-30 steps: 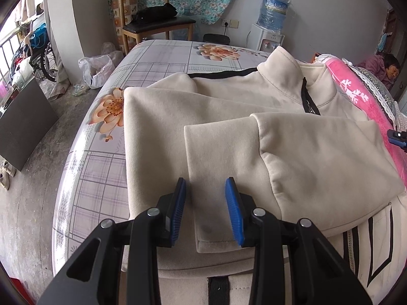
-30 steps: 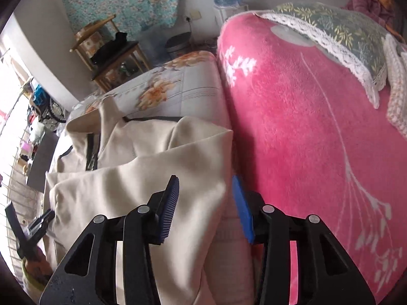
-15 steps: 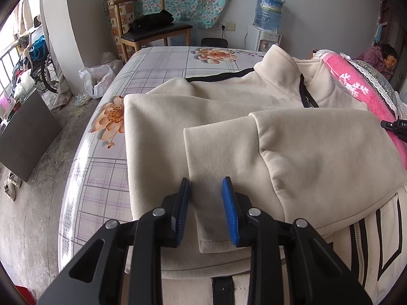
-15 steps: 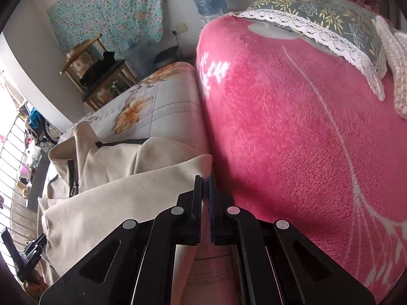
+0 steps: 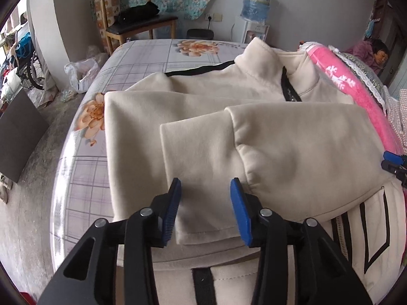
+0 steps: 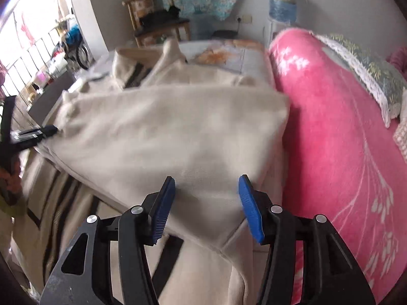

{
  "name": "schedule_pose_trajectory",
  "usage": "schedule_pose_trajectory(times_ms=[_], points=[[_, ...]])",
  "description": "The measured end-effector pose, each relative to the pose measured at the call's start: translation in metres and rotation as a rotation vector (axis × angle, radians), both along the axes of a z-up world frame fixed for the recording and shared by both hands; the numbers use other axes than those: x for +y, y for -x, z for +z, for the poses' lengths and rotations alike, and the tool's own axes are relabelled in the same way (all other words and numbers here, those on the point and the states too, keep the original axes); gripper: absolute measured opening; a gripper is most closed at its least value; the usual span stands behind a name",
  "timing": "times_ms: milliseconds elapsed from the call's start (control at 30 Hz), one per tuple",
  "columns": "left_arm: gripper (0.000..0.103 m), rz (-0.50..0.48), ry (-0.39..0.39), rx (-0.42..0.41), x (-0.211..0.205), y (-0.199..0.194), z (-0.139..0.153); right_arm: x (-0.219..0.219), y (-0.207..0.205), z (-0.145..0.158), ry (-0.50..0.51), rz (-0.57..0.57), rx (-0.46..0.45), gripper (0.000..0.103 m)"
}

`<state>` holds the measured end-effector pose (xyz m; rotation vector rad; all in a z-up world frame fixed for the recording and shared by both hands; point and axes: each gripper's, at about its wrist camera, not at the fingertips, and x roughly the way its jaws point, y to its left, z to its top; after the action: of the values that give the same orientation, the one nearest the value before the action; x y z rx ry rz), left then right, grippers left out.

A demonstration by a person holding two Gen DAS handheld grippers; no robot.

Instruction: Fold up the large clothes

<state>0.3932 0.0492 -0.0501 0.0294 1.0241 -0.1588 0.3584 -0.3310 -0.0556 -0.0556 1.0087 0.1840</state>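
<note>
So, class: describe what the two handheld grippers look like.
Left gripper and right gripper match: black angular plastic frames with triangular cut-outs, silver pivot bolts, and blue ribbed pads lining each finger. No cables, markings or sleeves show.

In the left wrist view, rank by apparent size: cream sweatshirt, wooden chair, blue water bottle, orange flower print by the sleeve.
1. Cream zip-collar sweatshirt
2. Wooden chair with dark seat
3. Blue water bottle and orange flower print: about alike; the bottle stands farther off, so unranked.

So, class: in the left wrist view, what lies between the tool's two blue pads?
Between the open left tool pads lies the cuff end of the cream jacket's folded sleeve, resting on the jacket body. It shows in the left wrist view.
</note>
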Motion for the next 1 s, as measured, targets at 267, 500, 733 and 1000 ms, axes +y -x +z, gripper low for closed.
schedule_pose_trajectory(times_ms=[267,500,733,1000], points=[[0.065,0.066,0.04,-0.065,0.055,0.081,0.052,0.024,0.079,0.042,0.037,0.002,-0.094,0.069],[0.073,0.092,0.029,0.021,0.07,0.184,0.03,0.05,0.165,0.02,-0.018,-0.008,-0.004,0.071],[0.075,0.12,-0.012,0.054,0.068,0.254,-0.004,0.063,0.217,-0.003,0.024,-0.066,0.031,0.071],[0.075,0.15,-0.011,0.018,0.076,0.296,-0.016,0.085,0.26,-0.014,0.144,-0.019,0.038,0.077]])
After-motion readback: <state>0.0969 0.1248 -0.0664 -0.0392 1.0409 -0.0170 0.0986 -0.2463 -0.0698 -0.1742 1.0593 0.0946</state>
